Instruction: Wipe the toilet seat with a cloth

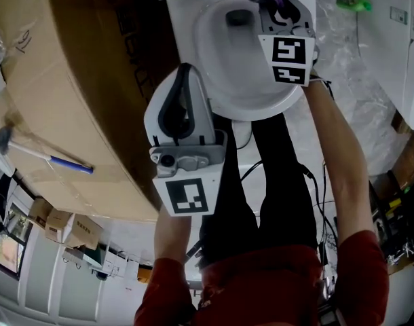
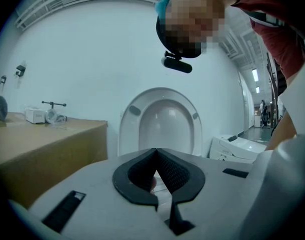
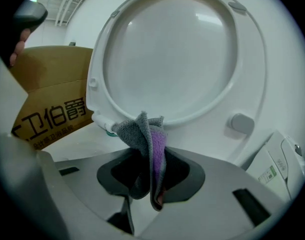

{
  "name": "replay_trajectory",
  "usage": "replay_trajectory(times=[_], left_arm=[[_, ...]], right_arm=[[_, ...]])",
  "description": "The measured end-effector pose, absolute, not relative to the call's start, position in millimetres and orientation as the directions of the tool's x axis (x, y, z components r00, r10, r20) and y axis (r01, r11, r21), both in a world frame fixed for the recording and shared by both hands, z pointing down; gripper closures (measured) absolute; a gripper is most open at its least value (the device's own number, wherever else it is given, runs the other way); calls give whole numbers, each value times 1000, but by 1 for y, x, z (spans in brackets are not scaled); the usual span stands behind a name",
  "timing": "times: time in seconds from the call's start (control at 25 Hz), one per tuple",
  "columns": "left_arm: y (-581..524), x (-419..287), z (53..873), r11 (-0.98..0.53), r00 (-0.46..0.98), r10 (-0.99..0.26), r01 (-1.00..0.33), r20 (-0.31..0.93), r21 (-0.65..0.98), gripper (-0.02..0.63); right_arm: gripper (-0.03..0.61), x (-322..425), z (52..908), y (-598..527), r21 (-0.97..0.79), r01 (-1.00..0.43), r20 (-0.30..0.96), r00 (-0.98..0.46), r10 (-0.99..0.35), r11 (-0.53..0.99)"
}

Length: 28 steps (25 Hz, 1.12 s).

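The grey-and-purple cloth (image 3: 151,139) is pinched in the right gripper (image 3: 147,159), at the back of the toilet bowl (image 1: 261,107) and just below the raised toilet seat (image 3: 252,59). The left gripper (image 2: 155,154), its jaws pressed together on nothing, hangs by the bowl's near-left rim. A cardboard box (image 1: 71,80) stands left of the toilet, with a hammer (image 1: 41,153) lying on it.

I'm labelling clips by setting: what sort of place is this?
Probably a workshop or warehouse, not a home bathroom: the toilet stands beside a large cardboard box with a hammer on it, another toilet nearby.
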<state>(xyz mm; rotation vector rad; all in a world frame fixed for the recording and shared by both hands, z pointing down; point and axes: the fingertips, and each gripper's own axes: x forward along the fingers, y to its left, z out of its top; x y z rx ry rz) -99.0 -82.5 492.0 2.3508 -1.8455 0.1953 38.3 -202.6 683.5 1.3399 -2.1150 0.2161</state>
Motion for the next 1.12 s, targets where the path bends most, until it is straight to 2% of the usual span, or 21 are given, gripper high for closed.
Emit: replay_trajectory(times=[0.48,0.84,1.12], left_arm=[[-89,-51,485,-287,289,-936,-957,200,36,601],[-91,-31,457,-304,308,-932,-951,193,50,601],[-90,-26,422,-310,314,-934,-949,169,51,601]], right_arm=[[469,134,655,-214,254,-902,586,-144,-797,349],[469,142,620,-203,316,-859,589,-155,-793,403],[471,158,568,-209,256,-918,527,-130,-840,303]])
